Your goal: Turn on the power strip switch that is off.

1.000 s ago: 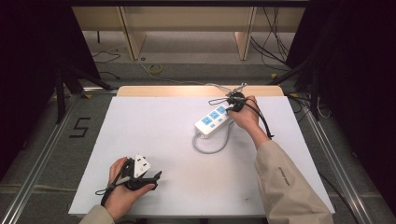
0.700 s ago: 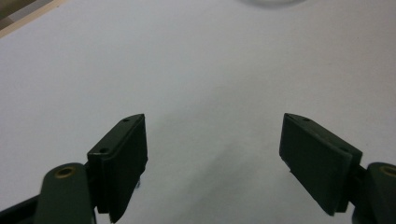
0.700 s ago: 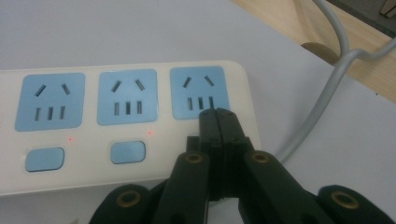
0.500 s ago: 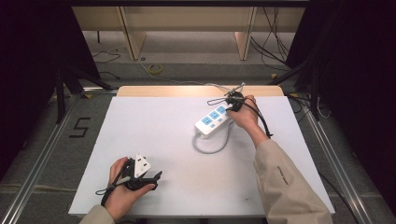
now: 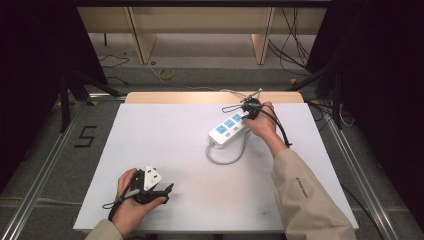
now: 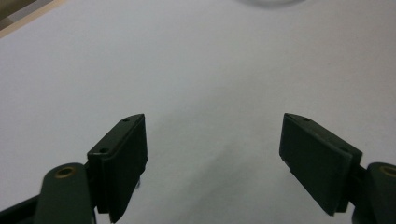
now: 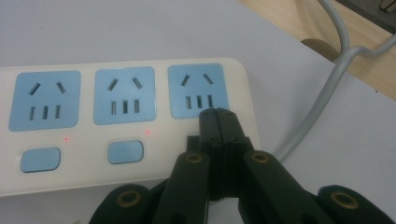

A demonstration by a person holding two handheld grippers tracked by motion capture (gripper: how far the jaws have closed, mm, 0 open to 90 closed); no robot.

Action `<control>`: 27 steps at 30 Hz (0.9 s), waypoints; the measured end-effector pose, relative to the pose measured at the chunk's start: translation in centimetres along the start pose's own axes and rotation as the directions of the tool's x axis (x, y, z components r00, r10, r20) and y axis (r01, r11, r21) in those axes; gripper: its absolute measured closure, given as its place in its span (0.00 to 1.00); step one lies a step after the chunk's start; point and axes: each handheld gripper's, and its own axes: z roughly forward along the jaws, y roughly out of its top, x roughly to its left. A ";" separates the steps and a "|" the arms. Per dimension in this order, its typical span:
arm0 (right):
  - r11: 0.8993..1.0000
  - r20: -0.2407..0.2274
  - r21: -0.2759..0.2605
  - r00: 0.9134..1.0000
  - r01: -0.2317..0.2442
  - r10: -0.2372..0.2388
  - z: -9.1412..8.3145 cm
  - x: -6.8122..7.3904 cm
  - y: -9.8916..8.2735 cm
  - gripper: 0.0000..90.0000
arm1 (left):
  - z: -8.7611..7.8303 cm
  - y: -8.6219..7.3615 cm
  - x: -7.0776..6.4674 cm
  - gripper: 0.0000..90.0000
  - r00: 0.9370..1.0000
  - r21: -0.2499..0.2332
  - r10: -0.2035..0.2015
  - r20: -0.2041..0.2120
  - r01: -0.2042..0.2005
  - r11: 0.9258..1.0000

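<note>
Right gripper view: right gripper [image 7: 218, 114] pinched together, tips on power strip [image 7: 126, 116] below its end socket; left gripper [image 6: 215, 163] spread wide over bare table [image 6: 210, 70].

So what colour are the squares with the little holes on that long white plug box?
Light blue on the white power strip, clearest in the right gripper view.

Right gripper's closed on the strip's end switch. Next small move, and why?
Probably lift the right gripper straight off. Its jaws are shut, tips over where the power strip's third switch would sit; the other two switches have a red light beside them, and whether the third lit is hidden.
</note>
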 end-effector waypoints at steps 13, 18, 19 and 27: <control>1.000 0.010 0.016 1.000 0.011 -0.011 0.0 0.2 0.2 1.00 | 0.1 0.0 -0.1 0.26 1.000 -0.003 -0.003 -0.001 0.003 1.000; 1.000 0.011 0.023 1.000 0.014 -0.014 0.0 0.2 0.2 1.00 | 0.0 0.1 0.0 0.26 1.000 0.003 0.005 0.000 -0.005 1.000; 1.000 0.010 0.022 1.000 0.012 -0.012 0.0 0.2 0.2 1.00 | 0.0 0.1 -0.1 0.26 1.000 0.002 0.003 0.000 -0.003 1.000; 1.000 0.013 0.026 1.000 0.009 -0.009 0.1 0.2 0.3 1.00 | 0.0 0.1 -0.1 0.26 1.000 0.001 0.003 0.001 -0.003 1.000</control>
